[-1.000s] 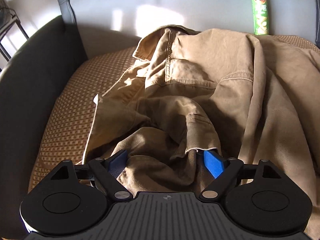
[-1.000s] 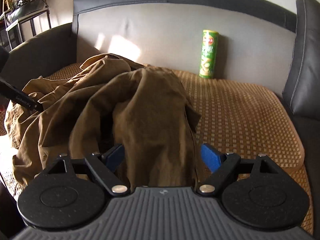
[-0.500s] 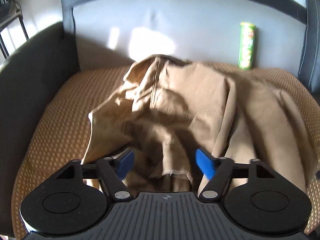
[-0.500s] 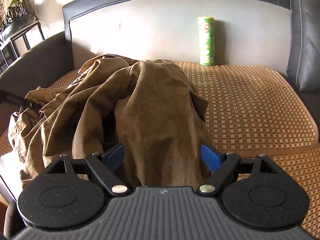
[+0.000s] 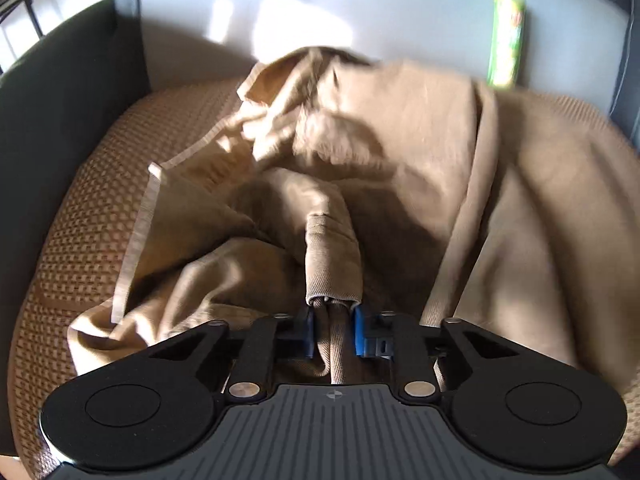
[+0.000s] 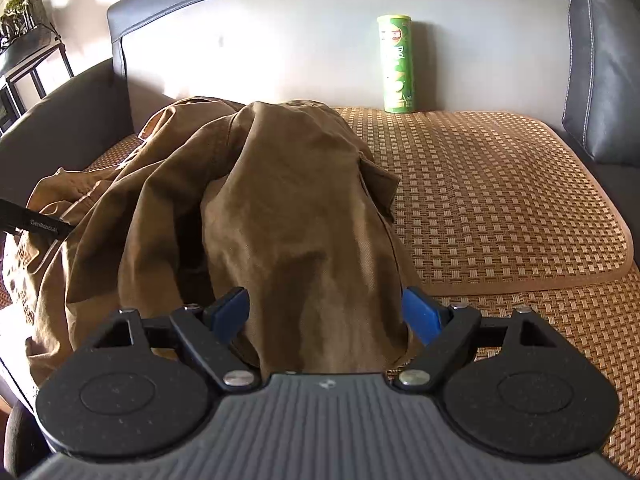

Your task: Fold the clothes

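Gathering rumpled tan jacket (image 5: 400,152) on sofa: left gripper (image 5: 333,330) clamping cuff, right gripper (image 6: 324,312) spread wide; next, needing spreading flat.

A home living room, grey leather sofa (image 6: 248,52) with woven seat mat (image 6: 500,200), green snack can (image 6: 396,64) against the backrest, plant on a side shelf (image 6: 24,24), sunlight patches

A: What is blurred in the left wrist view?
B: The green can (image 5: 507,40) at the sofa's back edge; its label is unreadable.
A: And hidden?
B: Tan jacket (image 6: 304,216) covers the right gripper's (image 6: 326,312) finger gap.
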`<action>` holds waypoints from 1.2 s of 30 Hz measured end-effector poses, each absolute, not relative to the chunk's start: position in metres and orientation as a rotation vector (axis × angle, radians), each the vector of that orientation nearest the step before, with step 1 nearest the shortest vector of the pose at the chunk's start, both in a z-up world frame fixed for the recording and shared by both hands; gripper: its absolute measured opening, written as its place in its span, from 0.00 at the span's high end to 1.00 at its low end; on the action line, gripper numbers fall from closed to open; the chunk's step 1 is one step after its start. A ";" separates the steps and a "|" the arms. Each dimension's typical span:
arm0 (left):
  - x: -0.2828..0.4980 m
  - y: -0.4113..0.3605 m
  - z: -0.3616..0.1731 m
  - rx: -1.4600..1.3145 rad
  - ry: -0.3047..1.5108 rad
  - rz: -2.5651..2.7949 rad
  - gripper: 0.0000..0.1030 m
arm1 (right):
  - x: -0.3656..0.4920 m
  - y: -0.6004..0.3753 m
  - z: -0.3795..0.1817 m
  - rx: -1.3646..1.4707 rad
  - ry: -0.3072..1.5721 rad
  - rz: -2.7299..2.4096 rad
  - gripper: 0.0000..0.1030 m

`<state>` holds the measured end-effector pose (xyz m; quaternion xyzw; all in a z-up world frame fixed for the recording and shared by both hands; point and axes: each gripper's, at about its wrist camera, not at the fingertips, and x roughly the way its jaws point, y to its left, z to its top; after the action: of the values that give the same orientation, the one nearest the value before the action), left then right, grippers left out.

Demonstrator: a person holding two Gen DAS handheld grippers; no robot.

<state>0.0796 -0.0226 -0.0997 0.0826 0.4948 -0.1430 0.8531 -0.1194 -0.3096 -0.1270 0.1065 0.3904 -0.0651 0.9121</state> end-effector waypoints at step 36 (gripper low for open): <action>0.043 0.054 0.047 0.299 0.843 -0.169 0.21 | -0.093 -0.333 -0.139 0.171 0.826 -0.155 0.16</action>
<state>0.0432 0.0538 0.0467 0.1446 0.4072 -0.0815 0.8981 -0.0927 -0.3326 -0.1385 0.0831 0.4005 -0.0750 0.9094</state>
